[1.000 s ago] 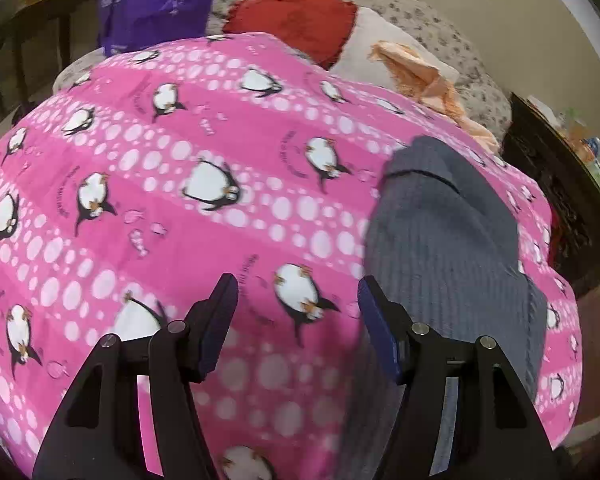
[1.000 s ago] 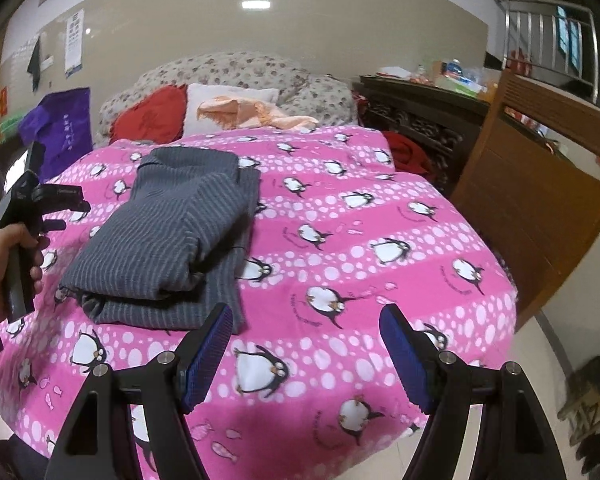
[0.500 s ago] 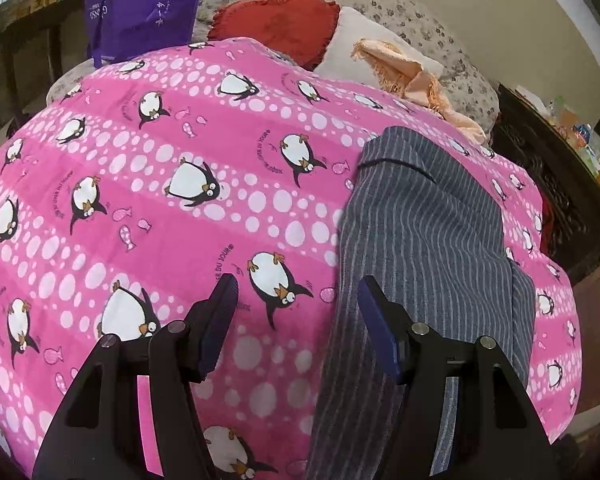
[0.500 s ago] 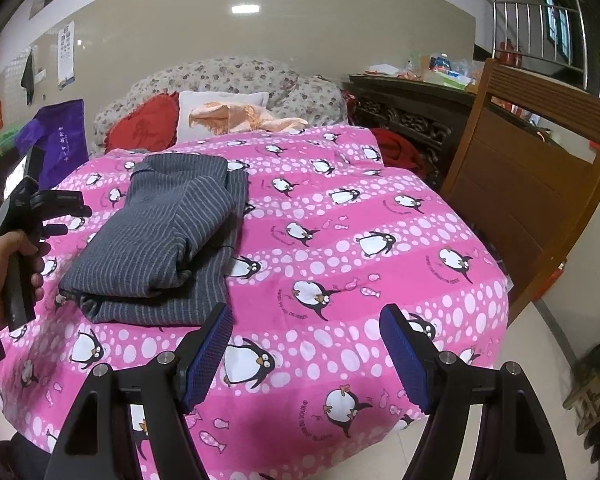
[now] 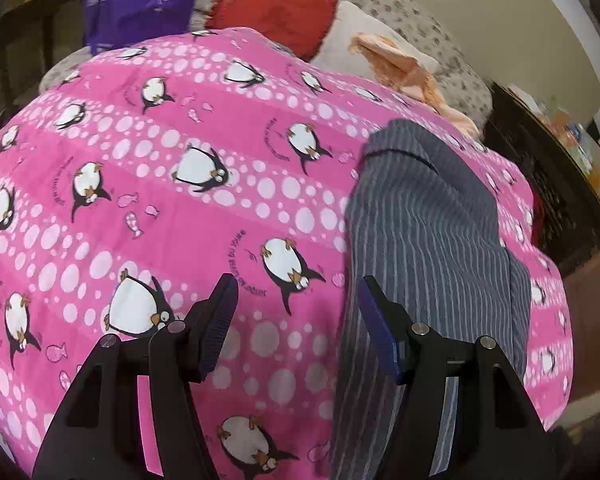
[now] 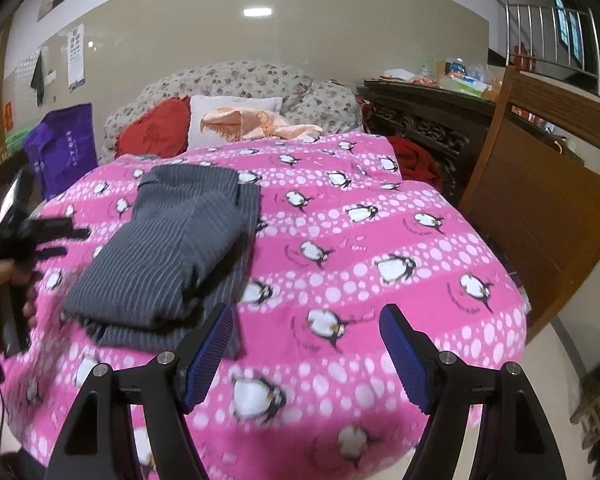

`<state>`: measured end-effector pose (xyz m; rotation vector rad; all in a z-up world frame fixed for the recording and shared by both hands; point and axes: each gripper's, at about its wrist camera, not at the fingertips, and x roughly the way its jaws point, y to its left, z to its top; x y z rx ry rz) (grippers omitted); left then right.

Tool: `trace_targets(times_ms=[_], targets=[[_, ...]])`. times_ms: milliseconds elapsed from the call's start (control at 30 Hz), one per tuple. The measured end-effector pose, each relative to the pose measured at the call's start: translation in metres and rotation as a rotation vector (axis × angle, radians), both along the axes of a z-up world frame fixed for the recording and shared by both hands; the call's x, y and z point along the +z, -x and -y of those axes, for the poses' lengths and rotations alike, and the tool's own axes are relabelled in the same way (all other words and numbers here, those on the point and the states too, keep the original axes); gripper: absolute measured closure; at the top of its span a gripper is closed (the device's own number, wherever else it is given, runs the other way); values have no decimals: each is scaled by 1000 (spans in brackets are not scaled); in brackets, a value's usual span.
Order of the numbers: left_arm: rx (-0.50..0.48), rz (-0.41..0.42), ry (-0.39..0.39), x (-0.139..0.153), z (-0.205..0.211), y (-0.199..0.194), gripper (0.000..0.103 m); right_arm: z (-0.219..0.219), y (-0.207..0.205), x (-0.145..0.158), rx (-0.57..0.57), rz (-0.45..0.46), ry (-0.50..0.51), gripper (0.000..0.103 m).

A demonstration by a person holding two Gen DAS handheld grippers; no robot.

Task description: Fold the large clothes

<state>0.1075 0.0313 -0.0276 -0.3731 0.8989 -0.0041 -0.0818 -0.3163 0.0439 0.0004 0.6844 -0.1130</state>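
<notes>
A grey striped garment (image 6: 168, 248) lies folded in layers on the pink penguin bedspread (image 6: 380, 248), left of centre. In the left wrist view the garment (image 5: 428, 240) runs along the right side. My left gripper (image 5: 296, 320) is open and empty above the bedspread, its right finger at the garment's left edge; it also shows at the left of the right wrist view (image 6: 40, 236), held by a hand. My right gripper (image 6: 306, 356) is open and empty above the bed's near edge, right of the garment's near corner.
Red cushion (image 6: 156, 132), white pillow (image 6: 232, 116) and a peach cloth (image 6: 256, 124) lie at the bed's head. A purple bag (image 6: 60, 148) stands at left. A dark carved cabinet (image 6: 428, 128) and a wooden board (image 6: 548, 184) stand at right.
Both grippers stayed open. The right gripper has moved in closer over the bed. The left gripper shifted slightly, keeping the garment's edge at its right finger.
</notes>
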Motion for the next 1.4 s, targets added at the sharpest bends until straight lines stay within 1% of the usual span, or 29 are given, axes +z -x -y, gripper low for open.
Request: trace_targets(times_ms=[67, 133, 233, 333, 367, 400, 433, 467, 500, 567, 600, 633, 667, 733, 800, 867, 900, 967, 1000, 1033, 1067, 1100, 1167, 1233, 1267, 1300, 1333, 1367, 1400], targets=[[-50, -1, -10, -2, 5, 1, 41, 7, -20, -2, 18, -2, -34, 29], [-102, -6, -5, -3, 11, 0, 41, 17, -51, -8, 55, -31, -124, 25], [-202, -10, 40, -4, 22, -4, 41, 21, -98, -20, 129, -87, -250, 25], [-272, -23, 41, -10, 27, -13, 41, 14, -146, -41, 255, -135, -372, 24], [-305, -30, 44, -14, 29, -18, 40, 12, -159, -50, 277, -154, -409, 24], [-330, -37, 46, -19, 30, -23, 34, 10, -174, -63, 294, -186, -458, 24], [-337, -36, 50, -22, 30, -25, 31, 9, -186, -75, 303, -216, -501, 24], [-337, -32, 60, -25, 29, -27, 25, 9, -199, -90, 301, -242, -545, 24], [-336, -28, 71, -28, 27, -29, 21, 8, -207, -100, 295, -257, -565, 24], [-345, -38, 96, -36, 25, -31, 20, 7, -221, -119, 290, -302, -600, 23], [-346, -36, 104, -37, 25, -30, 20, 7, -227, -130, 308, -331, -646, 23], [-348, -27, 111, -35, 25, -27, 20, 7, -232, -135, 331, -342, -676, 21], [-358, -15, 125, -33, 24, -23, 20, 6, -237, -136, 366, -320, -688, 21], [-401, 19, 188, -31, 22, -17, 20, 4, -247, -137, 409, -303, -705, 21], [-428, 50, 262, -31, 18, -16, 20, 5, -259, -138, 458, -284, -766, 21], [-443, 34, 296, -36, 21, -22, 20, 2, -268, -140, 507, -279, -827, 22], [-455, 28, 342, -38, 20, -25, 20, 0, -271, -143, 521, -286, -840, 23], [-466, 11, 394, -40, 22, -29, 20, -7, -273, -145, 562, -303, -847, 23], [-475, 14, 387, -39, 24, -28, 16, -11, -272, -146, 589, -305, -830, 25], [-498, 15, 370, -40, 28, -26, 14, -14, -270, -146, 596, -299, -790, 32], [-531, -11, 347, -45, 35, -26, 14, -18, -270, -145, 593, -288, -734, 33], [-543, -24, 338, -46, 37, -27, 14, -22, -269, -143, 587, -267, -691, 38], [-559, -22, 319, -45, 40, -26, 14, -33, -268, -135, 550, -200, -578, 44], [-564, -35, 313, -46, 42, -26, 14, -44, -266, -134, 524, -176, -492, 47], [-560, -30, 301, -46, 43, -26, 17, -51, -266, -135, 516, -180, -443, 49], [-550, -18, 268, -45, 47, -26, 29, -55, -265, -134, 511, -175, -418, 54], [-539, -2, 235, -44, 54, -23, 35, -55, -265, -134, 507, -178, -422, 59], [-531, 22, 210, -40, 57, -19, 45, -54, -265, -136, 497, -191, -458, 61], [-524, 42, 196, -36, 58, -16, 56, -48, -265, -140, 478, -207, -537, 65]])
